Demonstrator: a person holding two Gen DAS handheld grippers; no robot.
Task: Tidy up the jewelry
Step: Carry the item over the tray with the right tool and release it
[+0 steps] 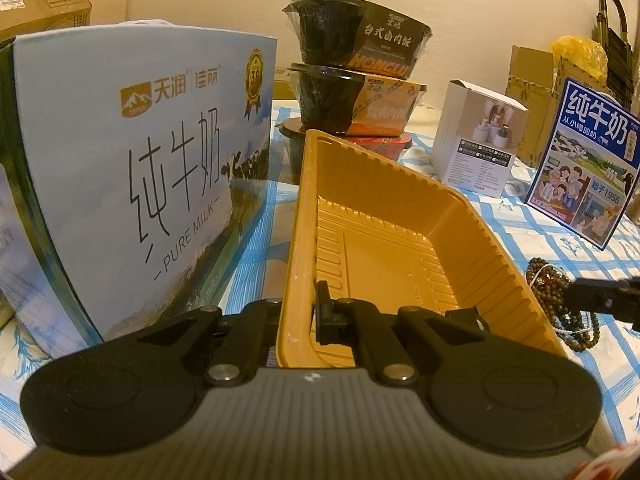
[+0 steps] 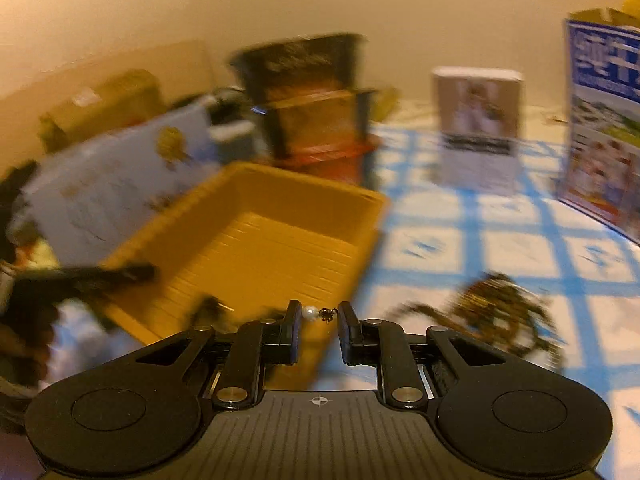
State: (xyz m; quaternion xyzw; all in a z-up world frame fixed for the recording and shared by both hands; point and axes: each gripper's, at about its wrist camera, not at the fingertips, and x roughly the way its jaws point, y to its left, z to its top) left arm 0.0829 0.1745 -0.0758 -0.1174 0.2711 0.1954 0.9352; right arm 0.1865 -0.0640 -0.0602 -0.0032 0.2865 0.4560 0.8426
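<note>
A ribbed yellow plastic tray [image 1: 384, 248] lies on the blue-checked cloth. My left gripper [image 1: 298, 320] is shut on the tray's near wall, one finger inside and one outside. A pile of dark bead bracelets [image 1: 556, 300] rests just right of the tray, and my right gripper's black finger shows beside it at the frame edge. In the blurred right wrist view, my right gripper [image 2: 320, 318] is shut on a short piece with a white pearl and dark links [image 2: 316, 313], above the tray's near corner [image 2: 280, 240]. The bead pile [image 2: 492, 312] lies to its right.
A large blue milk box [image 1: 140, 160] stands tight against the tray's left side. Stacked black instant-meal bowls [image 1: 352, 68] sit behind the tray. A small white box [image 1: 480, 140] and a blue milk carton [image 1: 588, 160] stand at the back right.
</note>
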